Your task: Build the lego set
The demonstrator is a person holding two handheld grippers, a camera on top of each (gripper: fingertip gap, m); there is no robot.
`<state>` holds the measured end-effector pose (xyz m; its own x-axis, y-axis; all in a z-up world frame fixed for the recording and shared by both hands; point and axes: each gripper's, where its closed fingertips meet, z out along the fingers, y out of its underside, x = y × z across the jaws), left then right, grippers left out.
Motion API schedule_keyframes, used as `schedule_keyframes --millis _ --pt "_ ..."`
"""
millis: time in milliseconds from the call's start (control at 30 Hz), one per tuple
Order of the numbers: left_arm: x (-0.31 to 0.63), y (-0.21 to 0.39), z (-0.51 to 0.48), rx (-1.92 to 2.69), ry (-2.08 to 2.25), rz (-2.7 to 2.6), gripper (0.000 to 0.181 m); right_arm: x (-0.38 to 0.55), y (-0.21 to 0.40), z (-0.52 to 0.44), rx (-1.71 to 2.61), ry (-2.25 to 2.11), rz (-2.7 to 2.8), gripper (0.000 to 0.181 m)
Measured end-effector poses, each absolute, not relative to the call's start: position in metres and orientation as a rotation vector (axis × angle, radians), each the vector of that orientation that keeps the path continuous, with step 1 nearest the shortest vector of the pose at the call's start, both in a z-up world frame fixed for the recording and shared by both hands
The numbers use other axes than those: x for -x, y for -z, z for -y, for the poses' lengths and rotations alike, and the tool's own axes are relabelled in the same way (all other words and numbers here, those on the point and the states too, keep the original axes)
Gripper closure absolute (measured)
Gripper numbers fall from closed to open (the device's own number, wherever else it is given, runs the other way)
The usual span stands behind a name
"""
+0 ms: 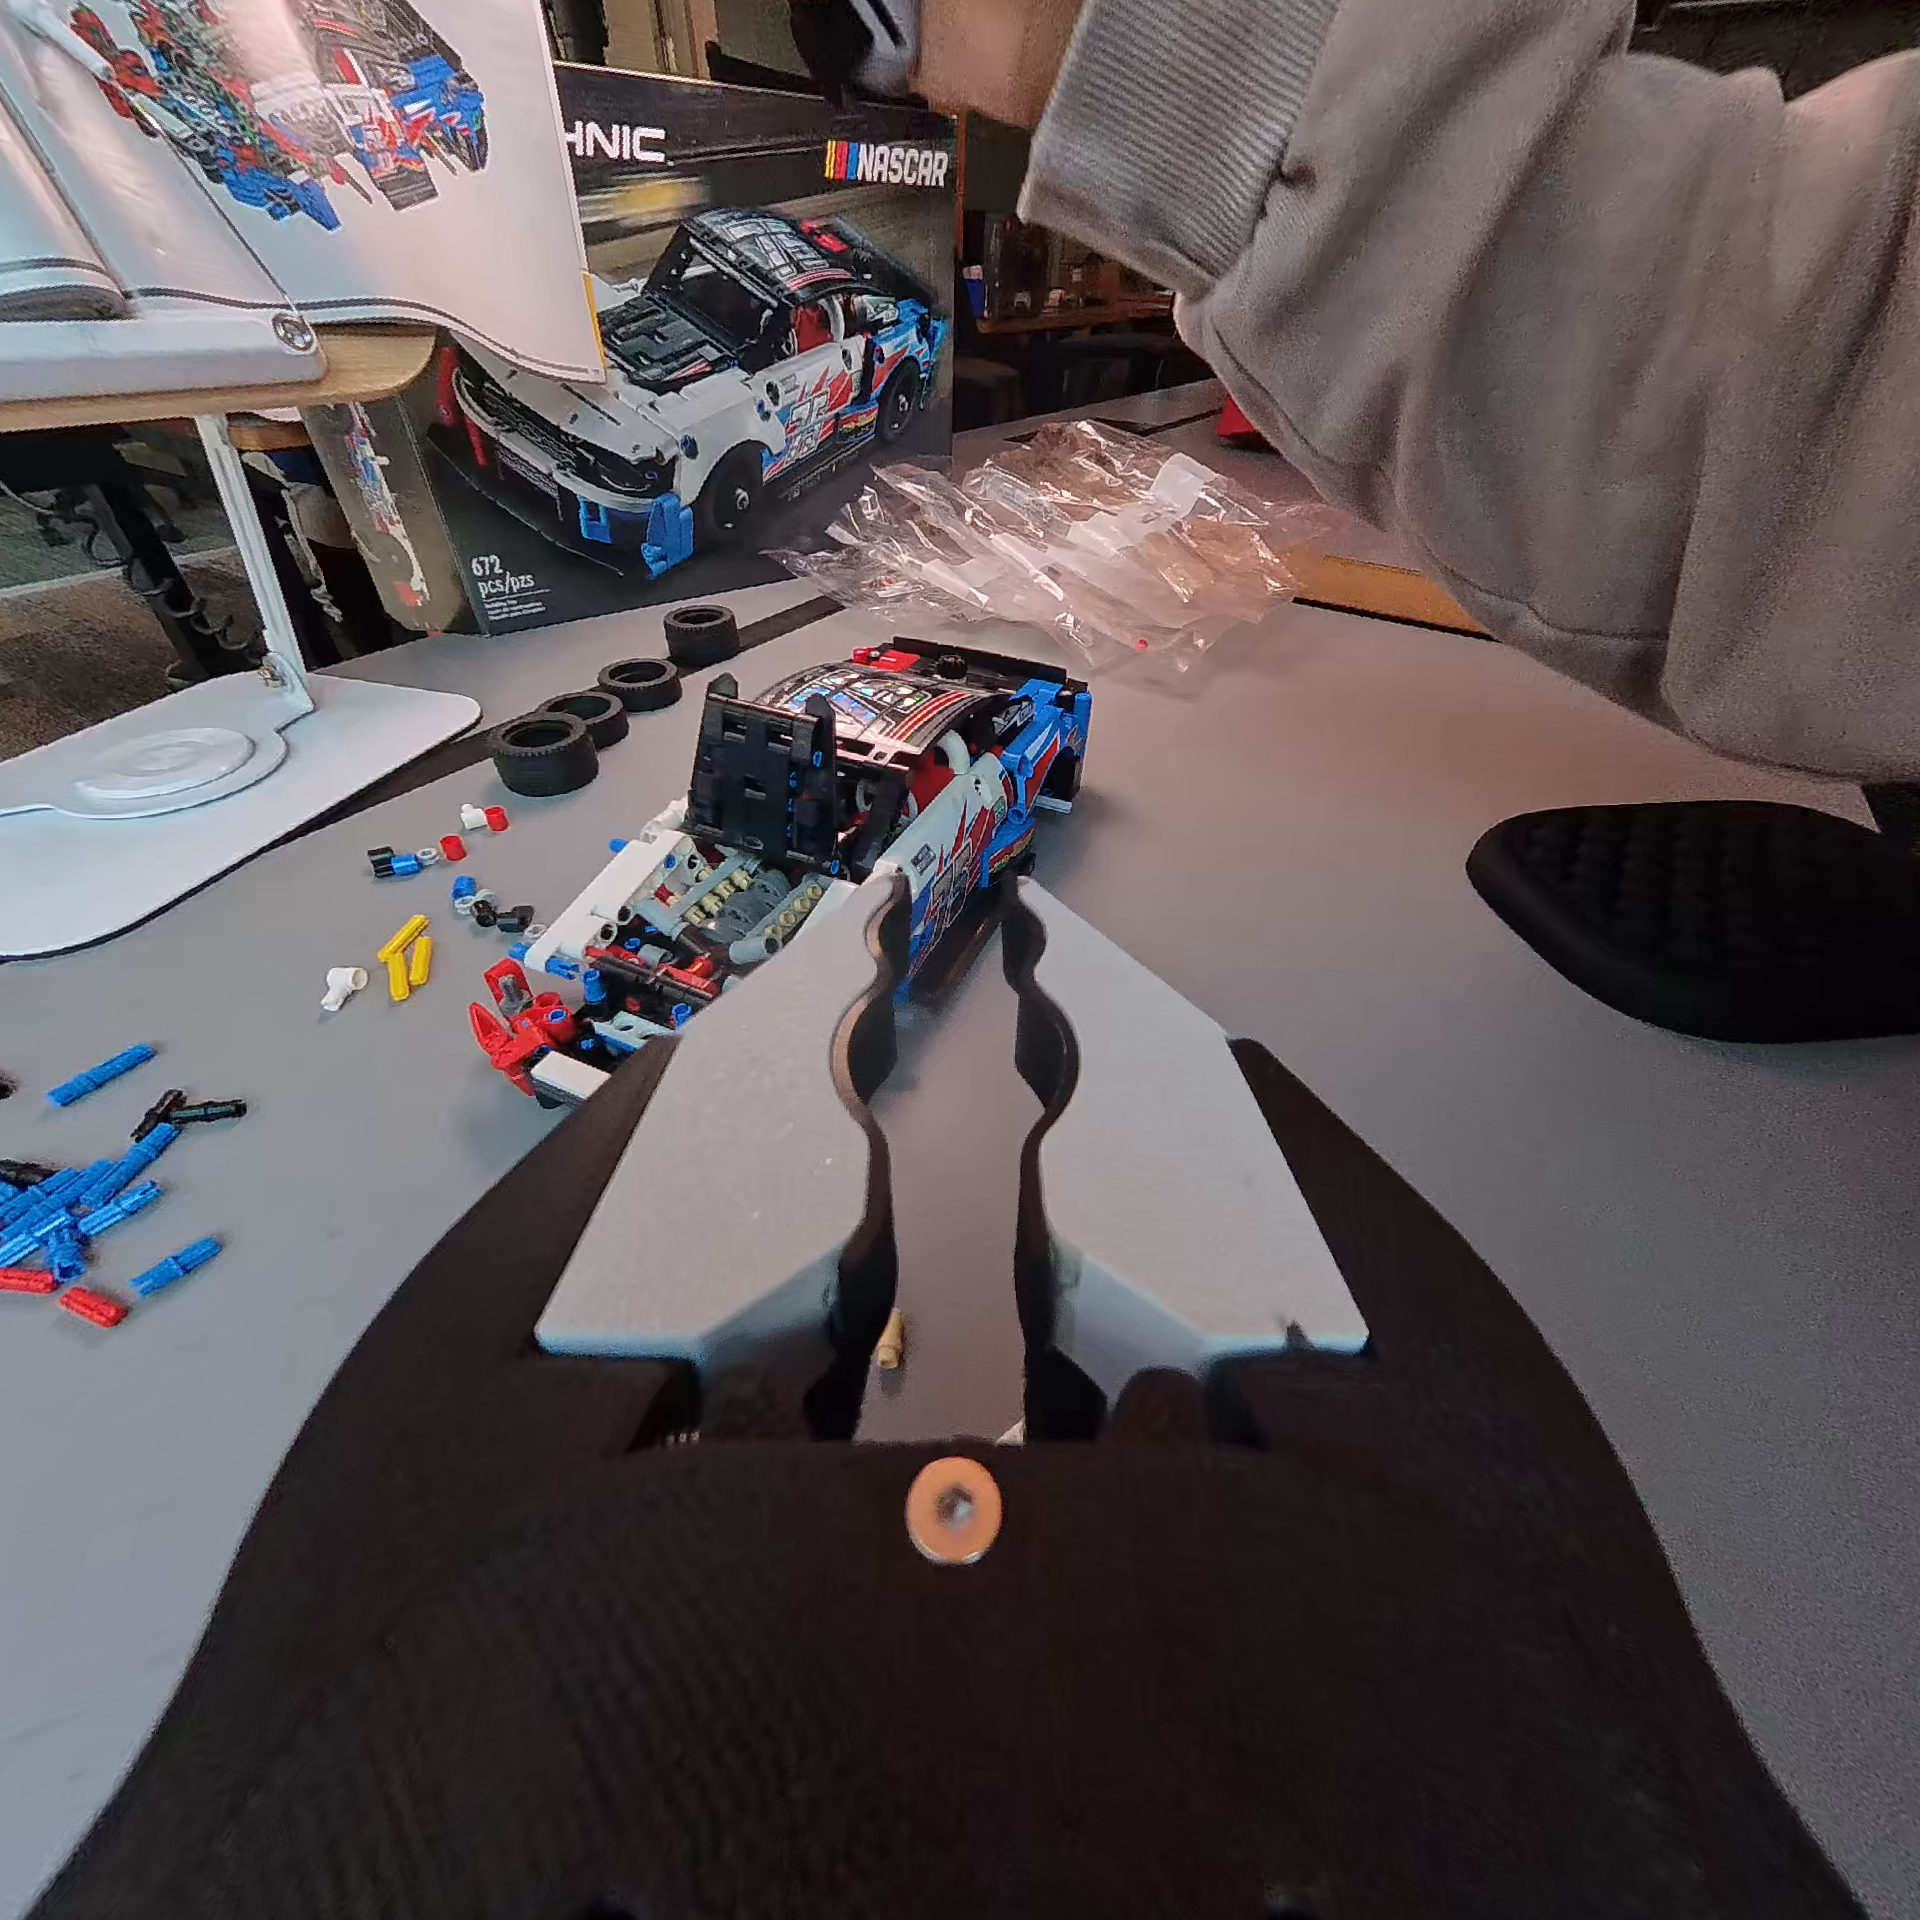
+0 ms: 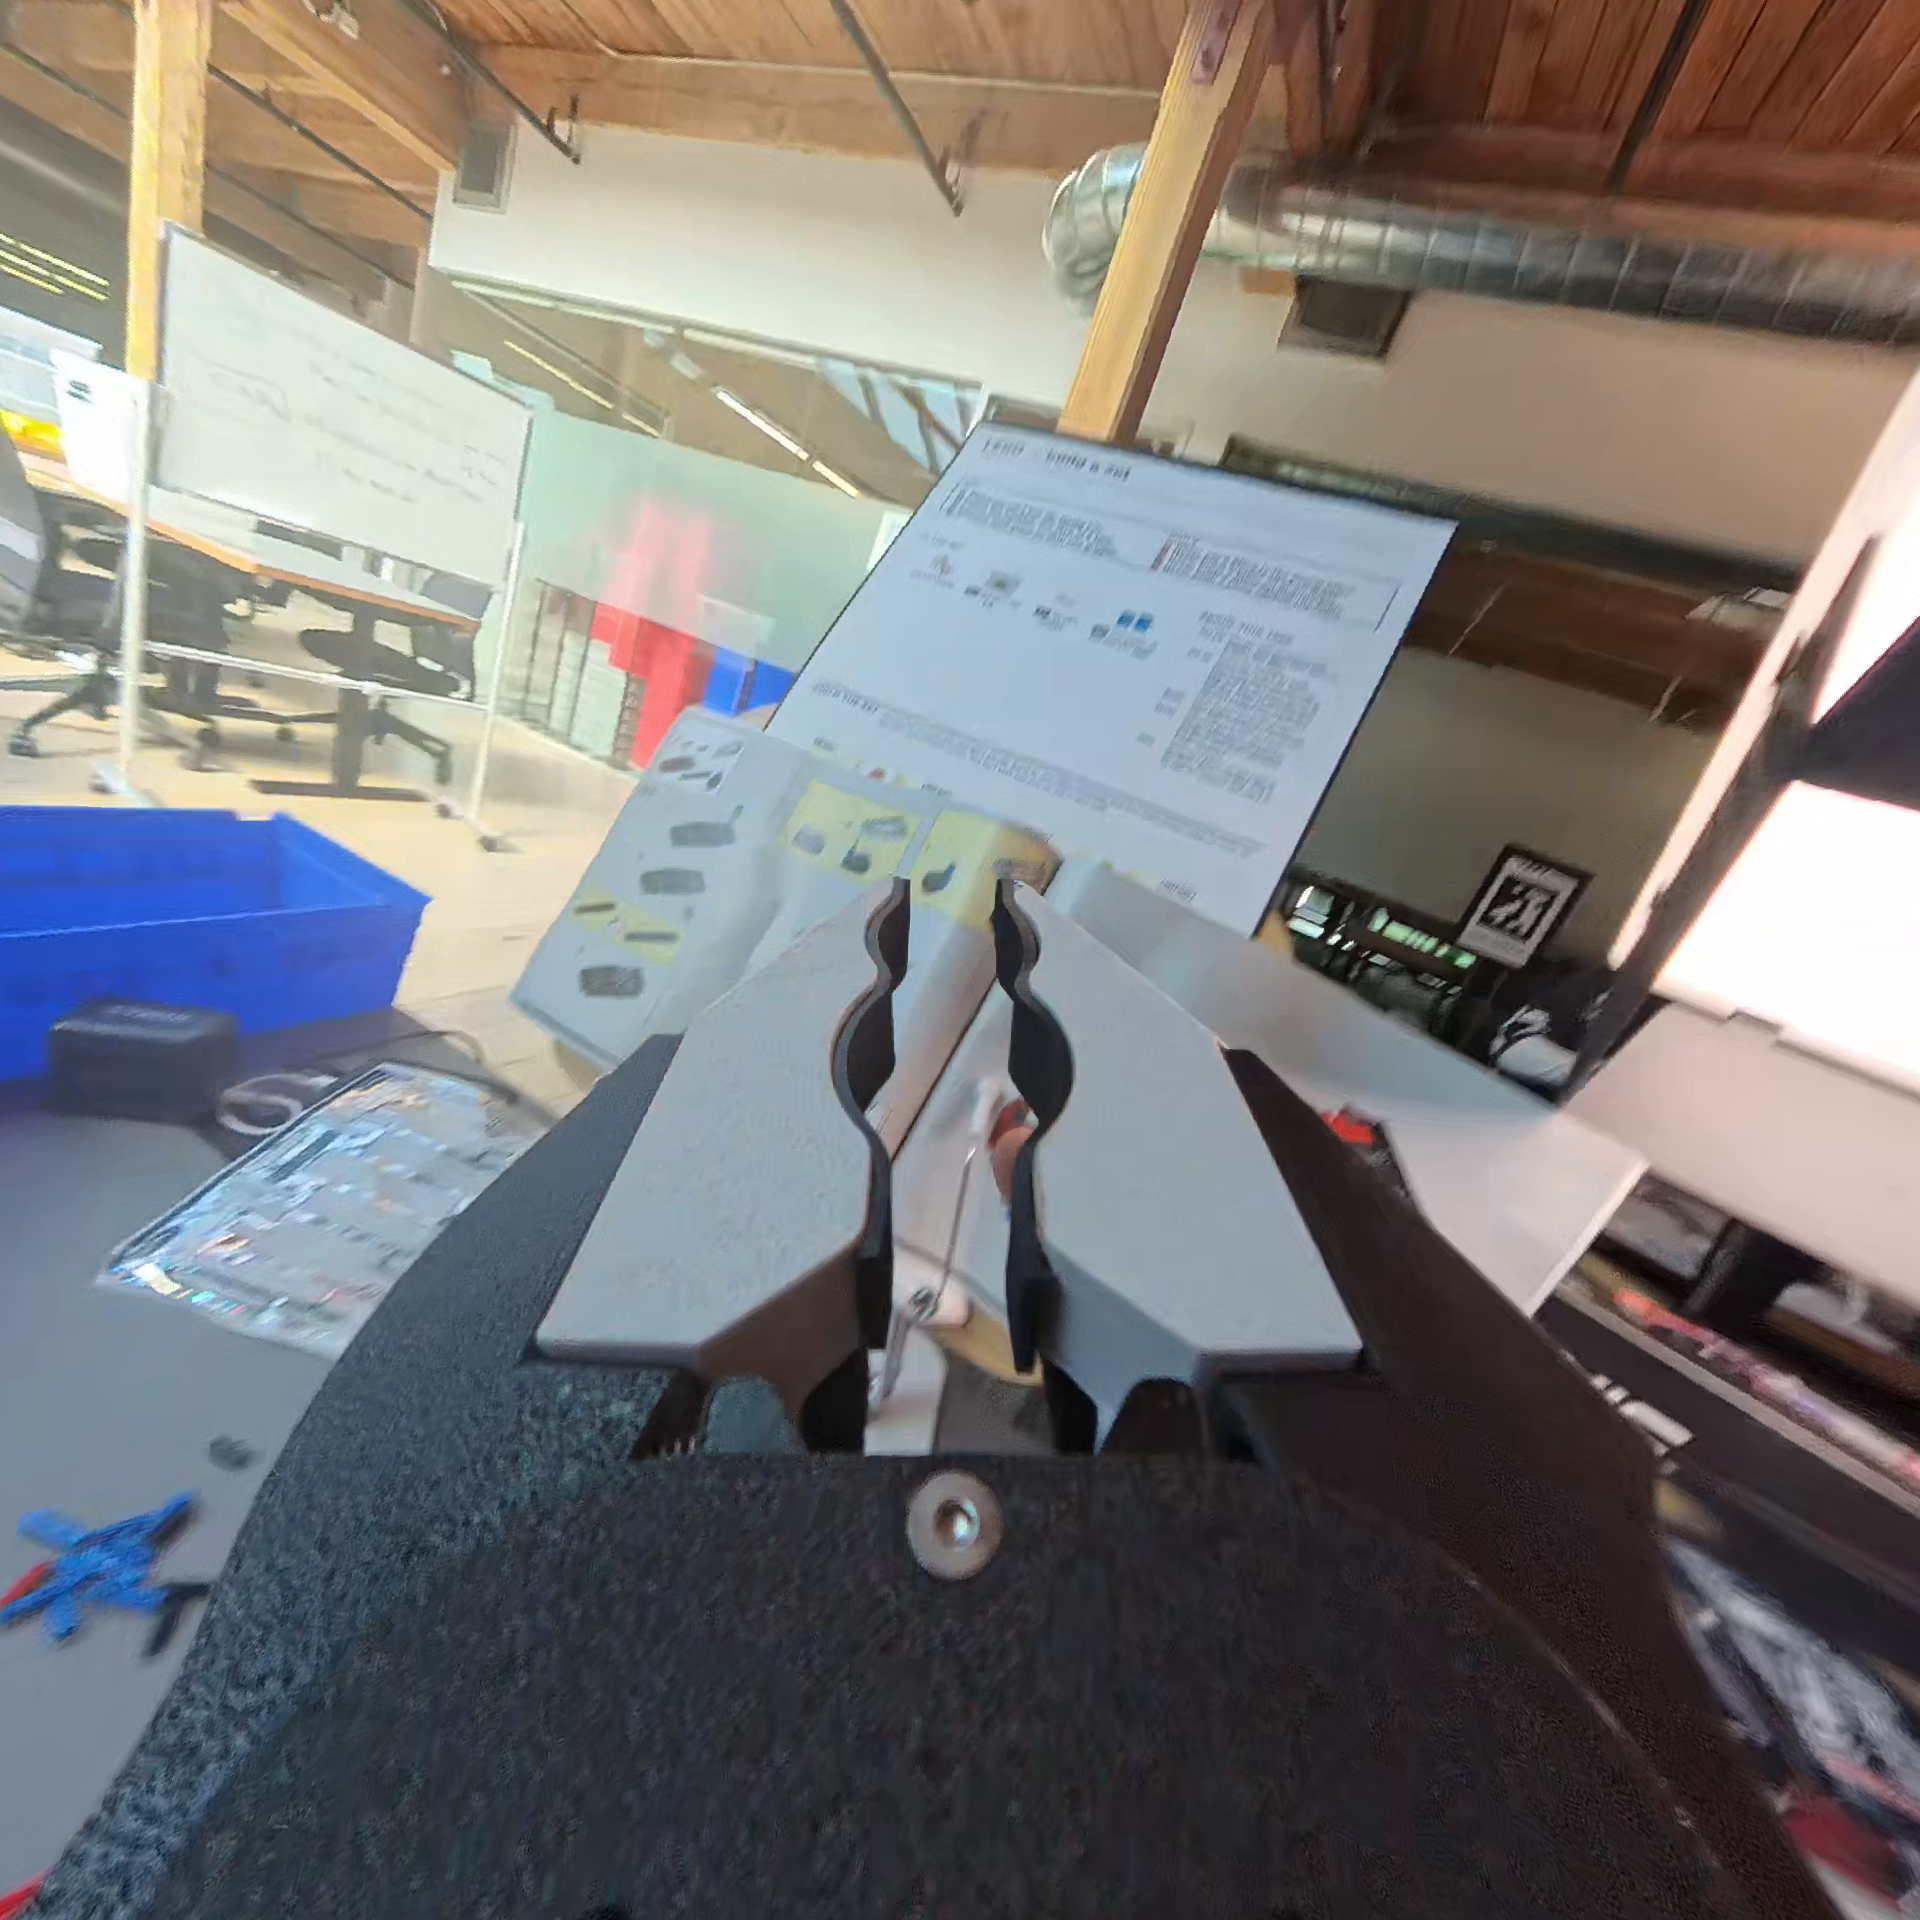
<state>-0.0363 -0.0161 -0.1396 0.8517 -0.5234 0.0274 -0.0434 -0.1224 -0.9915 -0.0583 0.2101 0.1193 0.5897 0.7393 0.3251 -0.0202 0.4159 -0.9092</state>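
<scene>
The partly built race car stands on the grey table with its black hood panel raised and no wheels on. My left gripper hovers just in front of the car's side, jaws a little apart and empty. Several black tyres lie in a row left of the car. Loose pins and blue pins lie at the left. My right gripper is raised and points at the open instruction booklet, jaws a little apart with nothing clearly held.
The set's box stands behind the car, with empty plastic bags to its right. The booklet stand's white base is at the left. A grey sleeve crosses the upper right. A blue bin and sticker sheet lie left. The tips of one gripper are about 35 cm away from the tips of the other.
</scene>
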Motion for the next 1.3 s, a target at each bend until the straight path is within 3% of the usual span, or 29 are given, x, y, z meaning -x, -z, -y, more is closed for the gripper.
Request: schedule_keyframes --millis 133,333,467,567,1133,1300 --pt "0.039 0.144 0.014 1.676 0.444 -0.429 0.167 0.042 -0.221 -0.231 0.879 -0.183 0.758 0.179" --pt "0.036 0.149 0.012 1.698 0.482 -0.428 0.167 -0.024 -0.308 -0.321 1.146 0.196 0.818 0.166" --pt "0.033 0.153 0.012 1.711 0.490 -0.435 0.167 -0.053 -0.301 -0.359 1.335 0.219 0.847 0.161" --pt "0.034 0.156 0.011 1.720 0.481 -0.429 0.167 -0.058 -0.291 -0.365 1.397 0.211 0.890 0.181" --pt "0.038 0.161 0.009 1.738 0.468 -0.414 0.167 -0.058 -0.183 -0.337 1.449 0.257 1.110 0.181" --pt "0.041 0.164 0.007 1.749 0.444 -0.405 0.167 -0.057 -0.180 -0.333 1.407 0.252 1.102 0.181"
